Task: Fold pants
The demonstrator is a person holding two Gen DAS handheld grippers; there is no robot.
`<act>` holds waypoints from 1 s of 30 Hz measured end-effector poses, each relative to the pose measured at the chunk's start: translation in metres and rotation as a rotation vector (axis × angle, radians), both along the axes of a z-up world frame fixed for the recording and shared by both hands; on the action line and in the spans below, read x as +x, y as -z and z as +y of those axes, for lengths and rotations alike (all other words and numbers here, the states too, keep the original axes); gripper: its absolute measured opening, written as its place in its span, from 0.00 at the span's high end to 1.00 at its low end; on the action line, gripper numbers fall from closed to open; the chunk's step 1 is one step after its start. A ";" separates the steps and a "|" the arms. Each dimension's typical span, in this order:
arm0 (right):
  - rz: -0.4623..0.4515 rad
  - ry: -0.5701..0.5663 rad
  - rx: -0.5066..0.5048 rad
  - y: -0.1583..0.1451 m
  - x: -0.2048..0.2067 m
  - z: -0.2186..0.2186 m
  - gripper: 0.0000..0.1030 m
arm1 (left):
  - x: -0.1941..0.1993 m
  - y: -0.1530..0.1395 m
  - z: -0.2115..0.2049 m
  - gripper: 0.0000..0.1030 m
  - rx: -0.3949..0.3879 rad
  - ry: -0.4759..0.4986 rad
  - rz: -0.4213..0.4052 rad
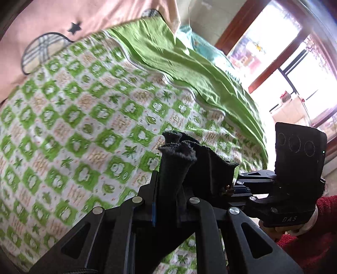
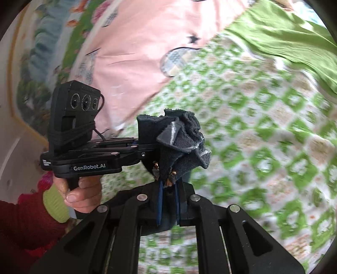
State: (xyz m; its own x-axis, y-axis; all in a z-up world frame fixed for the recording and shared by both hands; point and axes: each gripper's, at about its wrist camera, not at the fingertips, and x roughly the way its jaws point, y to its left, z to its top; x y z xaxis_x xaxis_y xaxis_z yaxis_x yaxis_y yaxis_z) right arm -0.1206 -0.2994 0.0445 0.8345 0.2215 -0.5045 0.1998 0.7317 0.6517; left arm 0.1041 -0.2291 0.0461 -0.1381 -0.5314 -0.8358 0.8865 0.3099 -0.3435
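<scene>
Gripping: both tools clamp bunched dark cloth of the pants, held up over a bed.

Left wrist view
- Left gripper (image 1: 168, 189): clenched on a gathered edge of the pants (image 1: 177, 156) — the fuzzy dark fabric stands up out of the narrow gap between its fingers.
- Right gripper (image 1: 233, 187): comes in from the right, side-on, its tips buried in the same dark bundle just beside the left one; a black camera block sits on top of it.
- Sleeve (image 1: 316, 242): red knit, low at the right edge, behind the right tool's handle.
- Bed cover (image 1: 73, 126): white with a green checked print, blurred, well below the cloth.
- Green sheet (image 1: 179, 63): plain, rumpled, lying along the cover's far edge.
- Pink quilt (image 1: 63, 19): at the top, with a black star printed on it.
- Window (image 1: 284, 52): bright, wood-framed, top right.

Right wrist view
- Right gripper (image 2: 168, 185): pinched tight on the pants (image 2: 183, 137) — grey-black folds with a pale seam bulge above the fingers.
- Left gripper (image 2: 147, 147): reaches in from the left, level, its tips against the same bundle; whether it bites cloth is hidden here.
- Left hand (image 2: 80, 189): wrapped round the tool's handle, with a yellow-green cuff and red sleeve behind it.
- Bed cover (image 2: 263, 147): blurred green print fills the right.
- Pink quilt (image 2: 137, 52): upper left.
</scene>
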 end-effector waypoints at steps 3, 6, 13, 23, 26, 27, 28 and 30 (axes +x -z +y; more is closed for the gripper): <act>-0.023 -0.071 -0.004 -0.011 0.011 0.016 0.90 | 0.005 -0.016 0.033 0.89 -0.035 -0.053 -0.001; -0.038 -0.143 -0.001 -0.018 0.025 0.034 0.90 | 0.012 -0.027 0.070 0.89 -0.074 -0.112 0.009; -0.011 -0.310 0.008 -0.016 0.062 0.080 0.90 | 0.022 -0.033 0.146 0.89 -0.111 -0.246 0.018; 0.100 -0.462 0.005 0.021 0.098 0.133 0.90 | 0.027 0.008 0.224 0.91 -0.072 -0.440 0.058; 0.134 -0.494 -0.001 0.033 0.106 0.146 0.90 | 0.028 0.025 0.239 0.91 -0.046 -0.489 0.071; 0.144 -0.502 -0.004 0.036 0.108 0.149 0.90 | 0.028 0.029 0.244 0.91 -0.041 -0.504 0.078; 0.154 -0.511 -0.007 0.040 0.111 0.153 0.90 | 0.029 0.035 0.249 0.91 -0.035 -0.520 0.083; 0.176 -0.525 -0.014 0.047 0.118 0.160 0.90 | 0.030 0.044 0.258 0.91 -0.021 -0.552 0.098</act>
